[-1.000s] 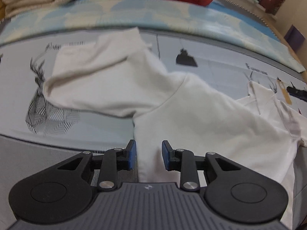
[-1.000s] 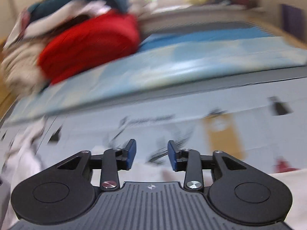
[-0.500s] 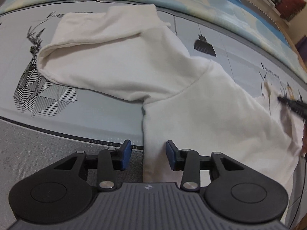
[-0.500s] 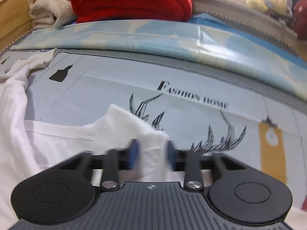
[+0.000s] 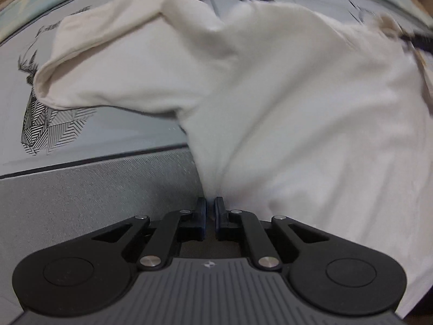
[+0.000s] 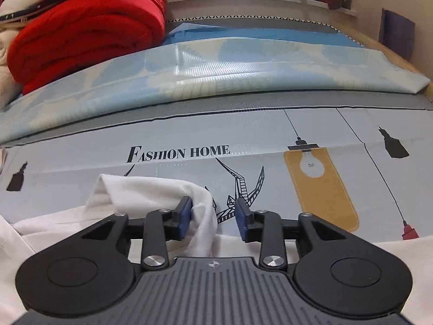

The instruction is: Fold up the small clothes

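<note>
Left tongs (image 5: pixel 210 208) first: the jaws are closing and look pinched on the near edge of the cream top (image 5: pixel 284 103), a fold of cloth bunched up right between the blue pads. Over on my other side, the right tongs (image 6: pixel 213 218) are opening, jaws standing apart, with a white sleeve (image 6: pixel 162 192) lying against the left pad (image 6: pixel 186 214) and nothing pressing on it from the right one. So I read one grip made, one not.

Moving outward, the top lies spread across the printed sheet (image 6: pixel 270 135) on the bed, its left sleeve (image 5: pixel 113 62) flung out to the far left over a stag print (image 5: pixel 46 124), body running off to the right. I see creases, but no tidy fold anywhere. My call: we are at the very start, edges being picked up, and the sleeves and the body are all left to fold. Far off, a red blanket (image 6: pixel 86 32) sits stacked at the head of the bed, out of the way.
</note>
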Motion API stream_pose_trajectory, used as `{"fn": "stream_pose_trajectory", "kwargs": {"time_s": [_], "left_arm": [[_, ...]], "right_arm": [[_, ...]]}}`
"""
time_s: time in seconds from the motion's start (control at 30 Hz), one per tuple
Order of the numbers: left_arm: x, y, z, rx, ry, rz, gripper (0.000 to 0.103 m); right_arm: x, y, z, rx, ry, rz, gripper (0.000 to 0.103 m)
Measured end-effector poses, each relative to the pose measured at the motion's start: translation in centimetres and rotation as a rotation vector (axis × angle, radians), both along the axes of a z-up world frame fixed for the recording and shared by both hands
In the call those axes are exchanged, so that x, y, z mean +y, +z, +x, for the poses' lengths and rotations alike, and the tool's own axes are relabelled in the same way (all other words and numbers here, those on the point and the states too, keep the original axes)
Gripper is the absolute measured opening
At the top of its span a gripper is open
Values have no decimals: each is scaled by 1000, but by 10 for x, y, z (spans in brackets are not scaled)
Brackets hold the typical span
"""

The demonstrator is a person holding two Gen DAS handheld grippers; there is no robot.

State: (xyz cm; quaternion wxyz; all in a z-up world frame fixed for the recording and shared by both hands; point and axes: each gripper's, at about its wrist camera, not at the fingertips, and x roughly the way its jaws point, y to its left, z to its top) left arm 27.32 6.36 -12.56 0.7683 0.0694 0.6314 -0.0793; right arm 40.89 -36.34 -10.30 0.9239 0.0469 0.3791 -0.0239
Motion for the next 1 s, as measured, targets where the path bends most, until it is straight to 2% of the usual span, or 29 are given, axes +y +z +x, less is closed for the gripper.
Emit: {"fn": "stream_pose_trajectory", "kwargs": {"time_s": [0.07,0.13,0.27,0.33,0.43,0.57,0.67,0.73,0.8,0.9,0.93,0.97,1.0], "left_arm": [[3,3,0,2,8,-14,8],[15,12,5,-26,68,-52,10],[47,49,15,-197,188,-128,14],[59,67,17,-311,235,-127,14],[61,80,32,-424,226,-119,14],[45,75,67,-479,192,-84,14],[24,62,104,-522,137,-59,22],[7,42,135,-496,112,-52,42],[-7,19,163,-478,101,-23,46],[-24,-10,192,-423,80,52,50],[-26,-18,196,-392,66,87,48],[-27,-20,198,-395,45,94,42],[-23,-16,198,-419,36,95,3]], "right_arm": [[0,7,-3,-3,-2,-12,47],[1,16,-8,-18,-2,-15,47],[4,49,-22,-73,2,32,47],[10,74,-35,-108,23,68,47],[23,120,-66,-177,61,104,47],[42,169,-124,-216,76,144,47],[52,184,-169,-255,57,204,47],[53,179,-189,-250,28,252,44],[59,168,-198,-218,-2,254,29],[68,148,-196,-161,34,226,26],[70,142,-195,-149,38,205,26],[73,138,-194,-138,44,196,26],[74,135,-193,-128,55,199,26]]}}
